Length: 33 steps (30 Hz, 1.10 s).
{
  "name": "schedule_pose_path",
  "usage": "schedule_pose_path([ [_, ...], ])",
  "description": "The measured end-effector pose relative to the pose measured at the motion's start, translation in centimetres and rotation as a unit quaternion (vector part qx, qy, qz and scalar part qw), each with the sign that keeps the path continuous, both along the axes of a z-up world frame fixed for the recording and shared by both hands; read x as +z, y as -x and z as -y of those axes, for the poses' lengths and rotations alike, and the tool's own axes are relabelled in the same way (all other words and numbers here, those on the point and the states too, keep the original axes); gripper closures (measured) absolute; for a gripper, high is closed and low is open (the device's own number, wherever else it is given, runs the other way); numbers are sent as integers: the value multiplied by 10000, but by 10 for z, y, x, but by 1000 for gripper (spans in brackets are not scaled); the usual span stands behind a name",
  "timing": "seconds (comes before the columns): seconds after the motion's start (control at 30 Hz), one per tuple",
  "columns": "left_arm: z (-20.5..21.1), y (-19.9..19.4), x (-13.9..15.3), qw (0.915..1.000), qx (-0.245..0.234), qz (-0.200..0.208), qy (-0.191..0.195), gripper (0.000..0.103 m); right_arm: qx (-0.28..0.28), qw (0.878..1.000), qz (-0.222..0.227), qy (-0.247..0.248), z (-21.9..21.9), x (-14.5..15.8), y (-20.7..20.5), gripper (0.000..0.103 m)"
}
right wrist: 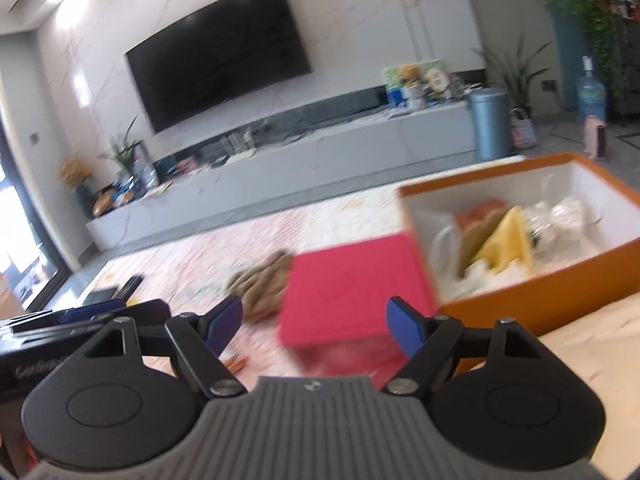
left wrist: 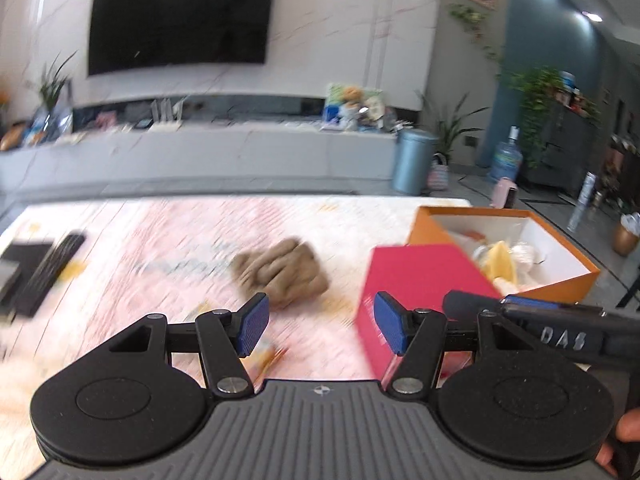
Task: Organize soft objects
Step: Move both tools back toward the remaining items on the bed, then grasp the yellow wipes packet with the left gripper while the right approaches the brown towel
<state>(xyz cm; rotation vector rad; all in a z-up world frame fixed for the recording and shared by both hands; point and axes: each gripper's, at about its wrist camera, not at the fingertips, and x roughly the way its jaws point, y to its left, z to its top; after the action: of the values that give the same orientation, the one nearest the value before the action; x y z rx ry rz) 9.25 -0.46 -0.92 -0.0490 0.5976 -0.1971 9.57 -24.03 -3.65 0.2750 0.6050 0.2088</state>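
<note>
A crumpled brown soft cloth (left wrist: 280, 274) lies on the pink patterned table cover (left wrist: 160, 248); it also shows in the right wrist view (right wrist: 262, 286). An orange box (left wrist: 568, 288) with white inside holds a yellow soft item (left wrist: 500, 264) and white items; it shows too in the right wrist view (right wrist: 540, 304). A red box (left wrist: 416, 280) stands in front of it, also in the right wrist view (right wrist: 352, 288). My left gripper (left wrist: 320, 330) is open and empty, above the table near the cloth. My right gripper (right wrist: 316, 324) is open and empty, facing the red box.
A black remote (left wrist: 50, 274) and a dark flat object (left wrist: 16, 264) lie at the table's left. An orange wrapper (left wrist: 268, 356) lies near the front. The right gripper's body (left wrist: 560, 332) sits close to the left gripper's right side. A TV wall and cabinet stand beyond.
</note>
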Motion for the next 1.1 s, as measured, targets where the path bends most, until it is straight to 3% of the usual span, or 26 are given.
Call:
schedule_pose_path([
  [0.17, -38, 2, -4, 9992, 389, -101, 87, 32, 497, 9972, 14, 560, -50, -7, -4, 26],
  [0.43, -97, 7, -17, 9956, 864, -273, 243, 33, 773, 9926, -55, 934, -97, -16, -24, 34],
  [0.8, -144, -14, -44, 9917, 770, -487, 905, 33, 1111, 9845, -102, 1352, -131, -20, -68, 48],
  [0.97, -146, -30, -55, 9902, 681, -597, 1064, 34, 1269, 9808, -190, 1466, -136, -28, -92, 48],
  [1.1, -138, -55, -67, 9880, 515, -1005, 1051, 33, 1409, 9760, -277, 1639, -139, -33, -112, 49],
])
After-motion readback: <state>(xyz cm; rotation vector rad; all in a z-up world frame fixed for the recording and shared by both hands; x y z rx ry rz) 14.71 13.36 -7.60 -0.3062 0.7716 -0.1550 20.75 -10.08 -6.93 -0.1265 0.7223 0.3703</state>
